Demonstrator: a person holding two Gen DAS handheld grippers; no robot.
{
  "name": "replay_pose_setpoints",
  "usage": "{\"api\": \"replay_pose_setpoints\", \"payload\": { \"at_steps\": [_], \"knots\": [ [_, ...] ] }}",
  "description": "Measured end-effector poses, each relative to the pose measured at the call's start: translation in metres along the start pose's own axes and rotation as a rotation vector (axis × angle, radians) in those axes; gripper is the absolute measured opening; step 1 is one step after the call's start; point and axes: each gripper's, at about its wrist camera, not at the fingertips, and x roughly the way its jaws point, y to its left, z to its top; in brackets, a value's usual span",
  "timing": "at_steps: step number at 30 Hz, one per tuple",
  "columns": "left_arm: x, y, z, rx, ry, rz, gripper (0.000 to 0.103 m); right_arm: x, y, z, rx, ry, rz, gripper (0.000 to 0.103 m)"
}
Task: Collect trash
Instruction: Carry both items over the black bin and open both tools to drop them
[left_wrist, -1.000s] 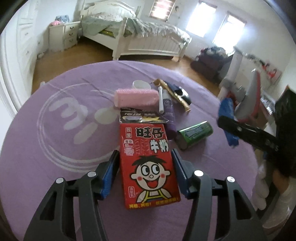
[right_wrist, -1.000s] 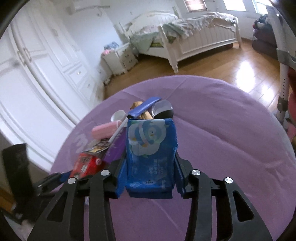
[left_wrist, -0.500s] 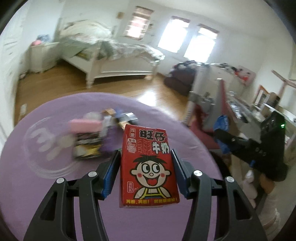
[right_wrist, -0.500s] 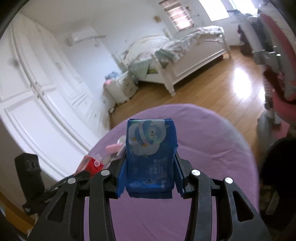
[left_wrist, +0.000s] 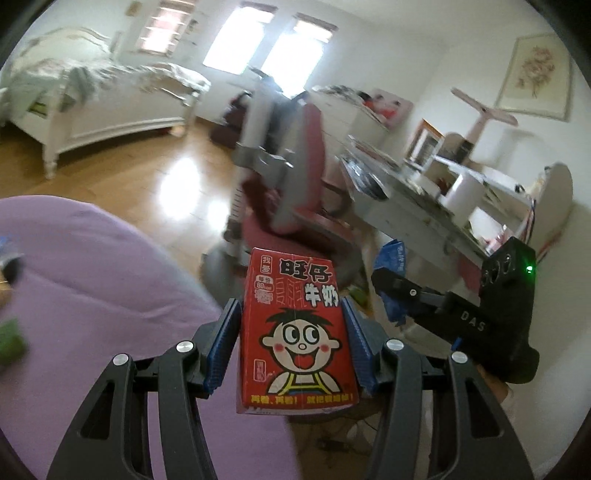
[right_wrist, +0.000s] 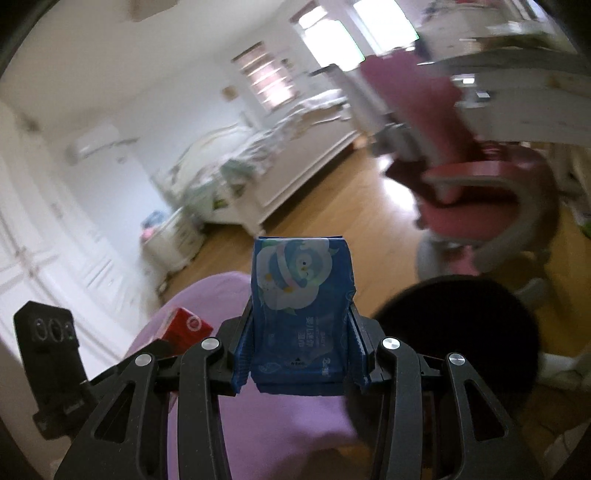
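Observation:
My left gripper (left_wrist: 291, 334) is shut on a red milk carton (left_wrist: 295, 332) with a cartoon face, held in the air over the right edge of the purple round rug (left_wrist: 92, 295). My right gripper (right_wrist: 301, 328) is shut on a blue tissue pack (right_wrist: 301, 310), also held up past the rug's edge (right_wrist: 207, 302). The right gripper with its blue pack shows in the left wrist view (left_wrist: 395, 284), just right of the carton. The carton shows in the right wrist view (right_wrist: 186, 326) at lower left. A dark round bin-like shape (right_wrist: 458, 332) lies below right of the tissue pack, blurred.
A pink and grey desk chair (left_wrist: 291, 177) stands ahead on the wooden floor, next to a cluttered white desk (left_wrist: 443, 206). A white bed (left_wrist: 99, 99) is at the far left. A blurred green item (left_wrist: 11, 339) lies on the rug at left.
Both grippers have lifted their items off the rug and swung right, away from the trash pile toward the chair and desk. The pile has left the view. Both grips are unchanged.

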Motion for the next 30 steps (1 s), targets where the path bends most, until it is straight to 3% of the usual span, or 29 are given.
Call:
{"api": "replay_pose_setpoints", "payload": {
  "at_steps": [10,30],
  "knots": [
    [0.071,-0.023,-0.009,-0.005,0.097,-0.058,0.054,-0.016,-0.085,-0.006,0.112,-0.009,-0.098,0.043],
    [0.105,-0.029,-0.013,0.009,0.163,-0.041,0.054,-0.006,-0.097,-0.013,0.163,0.015,-0.108,0.043]
  ]
}}
